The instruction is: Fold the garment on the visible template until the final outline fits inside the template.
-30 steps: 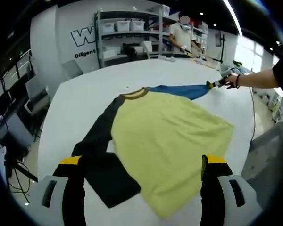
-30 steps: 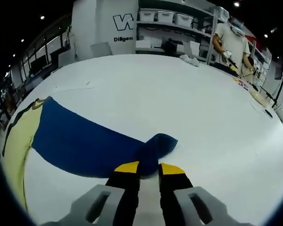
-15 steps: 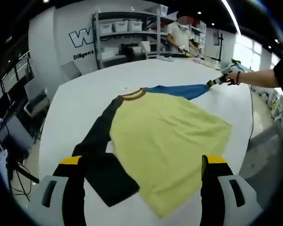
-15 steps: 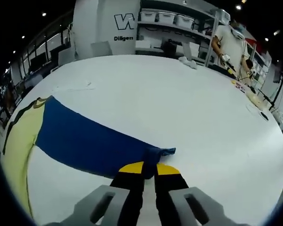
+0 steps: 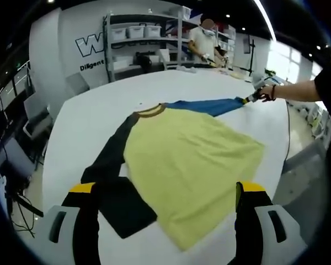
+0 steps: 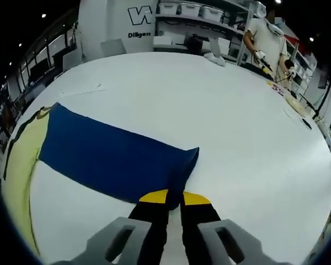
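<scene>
Stretched flatter than a second ago, the blue sleeve point(image 6: 113, 160) no longer bunches at its cuff: in the right gripper view it now lies as a smooth band from ten o'clock down to the jaws at six o'clock.

Largest of all, the white table point(image 5: 99, 107) spreads across both views. On it lies the garment point(image 5: 187, 160), its yellow body spread flat at the centre of the left gripper view, collar toward twelve o'clock. Its black sleeve point(image 5: 113, 182) runs off toward eight o'clock, the lower part lying flat near the left jaw. The blue sleeve reaches toward two o'clock in that view, where the right gripper point(image 5: 248, 100) has its far end and a person's hand point(image 5: 265, 93) grips the tool.

In the right gripper view, the right gripper's yellow-tipped jaws stand pressed together at six o'clock, clamped on the blue sleeve's cuff edge, the cloth pinched between them. The yellow body shows as a strip at nine o'clock.

The left gripper point(image 5: 165, 190) hangs above the near hem, its jaws spread wide apart at five and seven o'clock, holding nothing.

Behind, at twelve o'clock in the left gripper view, grey shelving point(image 5: 143, 41) carries white bins, and another person point(image 5: 201, 41) stands beside it.
</scene>
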A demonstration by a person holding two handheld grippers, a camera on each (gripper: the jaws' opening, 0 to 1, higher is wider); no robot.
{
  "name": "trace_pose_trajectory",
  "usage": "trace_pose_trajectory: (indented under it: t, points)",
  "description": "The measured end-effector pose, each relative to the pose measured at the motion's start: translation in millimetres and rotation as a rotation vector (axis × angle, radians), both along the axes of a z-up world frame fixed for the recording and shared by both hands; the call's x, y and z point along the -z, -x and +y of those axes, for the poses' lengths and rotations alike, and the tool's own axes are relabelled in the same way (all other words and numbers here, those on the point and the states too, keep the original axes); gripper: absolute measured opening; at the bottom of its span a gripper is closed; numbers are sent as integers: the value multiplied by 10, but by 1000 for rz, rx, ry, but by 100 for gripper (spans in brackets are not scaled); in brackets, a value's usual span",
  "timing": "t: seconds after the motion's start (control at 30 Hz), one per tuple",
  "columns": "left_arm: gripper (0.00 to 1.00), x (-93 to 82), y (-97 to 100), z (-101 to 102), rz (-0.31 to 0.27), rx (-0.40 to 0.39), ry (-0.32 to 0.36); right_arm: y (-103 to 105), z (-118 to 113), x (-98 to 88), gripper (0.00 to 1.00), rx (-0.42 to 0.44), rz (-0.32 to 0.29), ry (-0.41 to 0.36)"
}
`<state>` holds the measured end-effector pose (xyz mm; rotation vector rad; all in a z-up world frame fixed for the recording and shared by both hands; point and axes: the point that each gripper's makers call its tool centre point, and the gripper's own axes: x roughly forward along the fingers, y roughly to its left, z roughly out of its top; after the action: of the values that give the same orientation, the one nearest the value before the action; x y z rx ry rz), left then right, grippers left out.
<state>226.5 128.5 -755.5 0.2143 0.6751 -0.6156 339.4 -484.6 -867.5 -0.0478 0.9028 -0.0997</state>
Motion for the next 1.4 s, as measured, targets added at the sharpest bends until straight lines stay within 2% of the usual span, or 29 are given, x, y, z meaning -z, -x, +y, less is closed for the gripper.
trace_pose_trajectory:
  t: [0.3,0.7,0.77,0.87,0.97,1.1,1.27,1.4]
  points:
    - [99,9,34,14,7,-6,1,-18,-17,-64,0,11,-2,17]
    - [99,7,76,4,17,16,-5,-80,79,-231,0,35,-34,-20]
    - [99,-2,91,-3,16,20,0,-105,196,-299,0,78,-57,-87]
    - [99,-13,107,-12,19,21,9,-122,262,-325,0,75,-57,-90]
    - [99,-31,119,-8,16,14,12,-148,410,-436,0,57,-77,-103]
    - [99,-43,159,-45,7,13,5,-230,525,-486,0,24,-90,-113]
    - [99,-39,213,-83,11,17,3,-299,788,-601,0,-9,-108,-139]
    - [99,-43,241,-100,15,17,3,-427,1049,-684,0,-84,-121,-145]
